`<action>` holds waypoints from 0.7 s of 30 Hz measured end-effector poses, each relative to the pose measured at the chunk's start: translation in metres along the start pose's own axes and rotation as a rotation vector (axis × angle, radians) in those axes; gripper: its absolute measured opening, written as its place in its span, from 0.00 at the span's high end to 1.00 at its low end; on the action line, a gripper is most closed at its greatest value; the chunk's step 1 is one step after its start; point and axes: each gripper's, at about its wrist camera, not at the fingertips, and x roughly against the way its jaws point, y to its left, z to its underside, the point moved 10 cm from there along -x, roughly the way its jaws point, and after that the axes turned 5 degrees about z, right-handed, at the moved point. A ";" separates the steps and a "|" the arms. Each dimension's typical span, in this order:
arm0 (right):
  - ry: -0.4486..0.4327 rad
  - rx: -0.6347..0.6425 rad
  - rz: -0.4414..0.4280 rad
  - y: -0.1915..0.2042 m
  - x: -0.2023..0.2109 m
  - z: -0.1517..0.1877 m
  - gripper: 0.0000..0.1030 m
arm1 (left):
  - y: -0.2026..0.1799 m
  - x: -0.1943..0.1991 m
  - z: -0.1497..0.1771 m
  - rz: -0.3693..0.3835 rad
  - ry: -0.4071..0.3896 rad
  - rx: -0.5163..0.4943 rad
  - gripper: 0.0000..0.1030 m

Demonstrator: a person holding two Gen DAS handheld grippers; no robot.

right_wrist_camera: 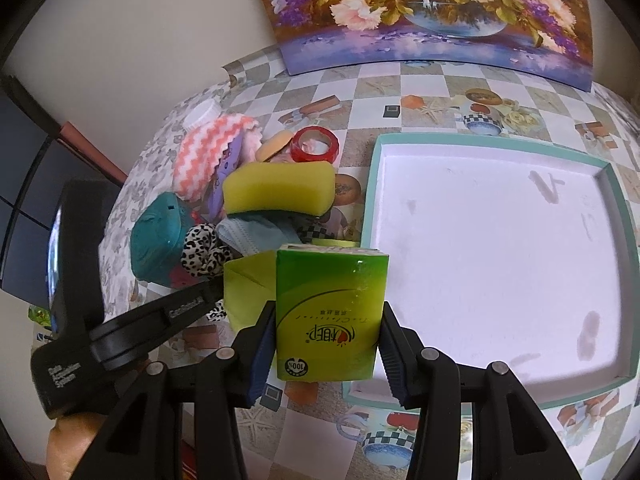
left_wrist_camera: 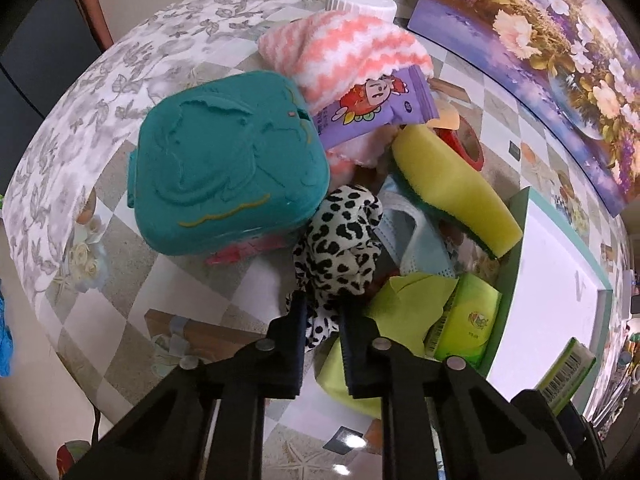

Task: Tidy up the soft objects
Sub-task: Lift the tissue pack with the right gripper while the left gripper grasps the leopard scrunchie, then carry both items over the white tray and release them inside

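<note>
Where hidden leftward, tray (right_wrist_camera: 492, 264) fully rightward.

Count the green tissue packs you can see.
2 green tissue packs: one clamped in the right hand-held gripper, the other in the pile beside the white tray. Others may hide underneath.

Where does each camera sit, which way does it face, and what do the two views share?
Left wrist: on the left gripper, looking steeply down at the pile; its fingers pinch the leopard-print scrunchie.
Right wrist: on the right gripper, looking down toward the white tray; it holds a green tissue pack; the left gripper shows too.
Shared: scrunchie, yellow sponge, teal case, tray.
</note>
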 end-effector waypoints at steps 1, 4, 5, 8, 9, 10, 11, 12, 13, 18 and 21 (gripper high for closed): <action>-0.001 -0.002 -0.001 0.000 0.000 0.000 0.51 | 0.000 0.002 0.000 0.006 -0.003 0.000 0.86; -0.006 -0.005 0.003 -0.001 0.002 -0.001 0.51 | 0.001 0.010 -0.001 0.021 -0.016 0.000 0.87; -0.008 -0.006 0.007 -0.002 0.002 -0.001 0.51 | 0.000 0.013 -0.001 0.028 -0.026 0.000 0.87; -0.012 -0.017 0.008 -0.004 0.005 -0.002 0.51 | -0.002 0.026 -0.005 0.043 -0.064 -0.007 0.88; -0.014 -0.022 0.007 -0.005 0.005 -0.003 0.51 | -0.002 0.030 -0.005 0.049 -0.077 -0.009 0.88; -0.017 -0.026 0.007 -0.006 0.007 -0.003 0.51 | -0.002 0.036 -0.005 0.054 -0.093 -0.012 0.88; -0.023 -0.029 0.010 -0.007 0.008 -0.004 0.51 | -0.002 0.041 -0.006 0.057 -0.110 -0.014 0.88; -0.028 -0.030 0.013 -0.008 0.009 -0.005 0.51 | -0.003 0.046 -0.008 0.058 -0.127 -0.018 0.88; -0.035 -0.032 0.014 -0.008 0.011 -0.005 0.51 | -0.004 0.051 -0.010 0.057 -0.150 -0.027 0.88; -0.070 -0.044 0.010 -0.012 0.022 -0.011 0.51 | -0.018 0.077 -0.020 0.083 -0.249 -0.065 0.88; -0.089 -0.050 0.059 -0.021 0.028 -0.015 0.51 | -0.032 0.091 -0.022 0.103 -0.290 -0.104 0.88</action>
